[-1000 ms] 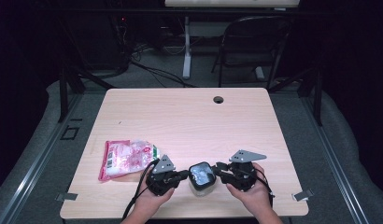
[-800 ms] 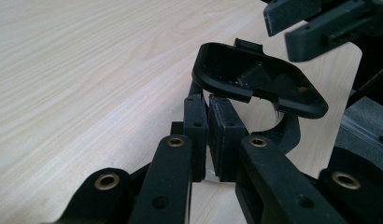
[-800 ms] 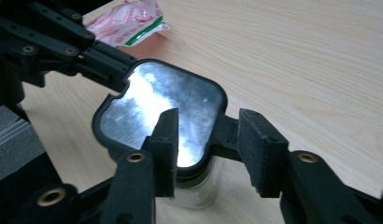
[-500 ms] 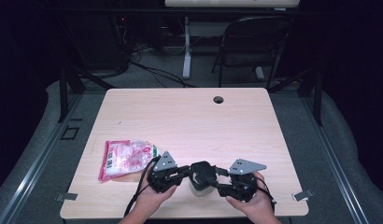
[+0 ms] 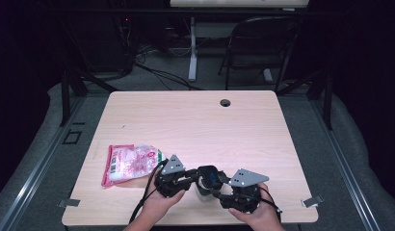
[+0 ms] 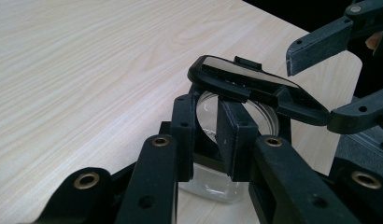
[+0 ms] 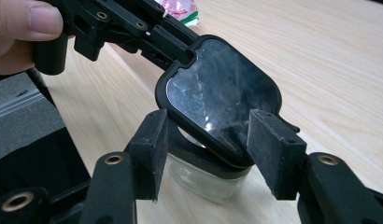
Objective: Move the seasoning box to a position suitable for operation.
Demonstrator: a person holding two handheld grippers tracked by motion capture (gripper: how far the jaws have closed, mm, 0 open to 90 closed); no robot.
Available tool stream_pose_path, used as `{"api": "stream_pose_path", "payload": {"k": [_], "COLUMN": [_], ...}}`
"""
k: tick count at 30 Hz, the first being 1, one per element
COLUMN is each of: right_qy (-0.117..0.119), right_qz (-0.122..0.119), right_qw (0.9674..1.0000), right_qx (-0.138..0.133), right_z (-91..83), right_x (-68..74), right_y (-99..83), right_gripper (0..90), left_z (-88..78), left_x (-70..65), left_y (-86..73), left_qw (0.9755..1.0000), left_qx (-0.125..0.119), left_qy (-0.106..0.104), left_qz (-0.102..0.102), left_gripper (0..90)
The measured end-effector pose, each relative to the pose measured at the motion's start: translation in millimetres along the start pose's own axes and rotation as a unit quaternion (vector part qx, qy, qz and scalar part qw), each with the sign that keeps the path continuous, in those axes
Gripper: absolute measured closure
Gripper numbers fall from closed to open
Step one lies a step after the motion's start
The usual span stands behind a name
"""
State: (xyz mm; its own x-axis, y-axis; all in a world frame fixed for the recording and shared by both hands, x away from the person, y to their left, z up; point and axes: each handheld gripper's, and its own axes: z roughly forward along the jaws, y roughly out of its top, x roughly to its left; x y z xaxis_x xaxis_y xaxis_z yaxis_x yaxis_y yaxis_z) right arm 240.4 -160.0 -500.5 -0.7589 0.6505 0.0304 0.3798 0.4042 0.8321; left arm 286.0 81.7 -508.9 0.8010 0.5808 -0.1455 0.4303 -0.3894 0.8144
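Currently: small clear container with rounded corners [image 7: 203, 179] stands on the pale wood tabletop [image 5: 195, 125], directly between the two tongs and under their tips. Its black-rimmed lid with a glossy see-through panel [image 7: 217, 102] is not seated. The edge toward the right tongs rests on the container's rim; the edge toward the left tongs is tipped up.

Left tongs [image 6: 210, 126]: jaws a narrow gap apart and just been opening, tips at the lid's raised edge. In the right gripper view they meet the lid's rim at a small notch. In the left gripper view the lid lies over the tips, with a dark part of the rim in the gap. Cannot tell whether the pads pinch the lid or merely prop it. Judgement: that edge stays up because these tongs carry it.

Right tongs [image 7: 206, 140]: jaws stand wide and have just been opening. One pad sits on each side of the lid's low edge, with daylight visible at both, so nothing is gripped. Judgement: they straddle lid and container to steady or re-take whichever shifts.

Both hands hold the tongs low and facing each other at the near edge, left hand [image 5: 157, 204] and right hand [image 5: 258, 216].

Pink and white snack packet [image 5: 130, 162] lies flat just outside the left tongs, apart from the container and untouched.
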Motion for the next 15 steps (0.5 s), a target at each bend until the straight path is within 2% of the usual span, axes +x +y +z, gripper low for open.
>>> {"api": "stream_pose_path", "payload": {"k": [4,7,11,15], "right_qy": [-0.004,-0.019,-0.034,-0.035], "right_qz": [-0.011,-0.026,-0.024,-0.027], "right_qw": [0.9999,0.9995,0.9991,0.999], "right_qx": [0.001,0.002,0.0,-0.004], "right_z": [2.4,5.3,8.0,7.3], "right_x": [3.7,7.1,8.0,9.0], "right_y": [0.1,-0.1,0.7,1.0], "right_gripper": [47.0,45.4,46.5,48.2], "left_z": [-0.7,-0.2,2.3,6.8], "left_x": [-0.4,-0.5,0.1,1.2], "left_y": [0.7,1.0,0.7,-1.4], "left_qw": [1.0,0.9999,0.9999,0.9998], "left_qx": [-0.005,-0.01,-0.012,-0.01], "left_qy": [0.0,0.001,0.007,0.013], "left_qz": [-0.001,-0.003,-0.004,-0.007], "left_gripper": [74.7,73.0,69.1,63.7]}}
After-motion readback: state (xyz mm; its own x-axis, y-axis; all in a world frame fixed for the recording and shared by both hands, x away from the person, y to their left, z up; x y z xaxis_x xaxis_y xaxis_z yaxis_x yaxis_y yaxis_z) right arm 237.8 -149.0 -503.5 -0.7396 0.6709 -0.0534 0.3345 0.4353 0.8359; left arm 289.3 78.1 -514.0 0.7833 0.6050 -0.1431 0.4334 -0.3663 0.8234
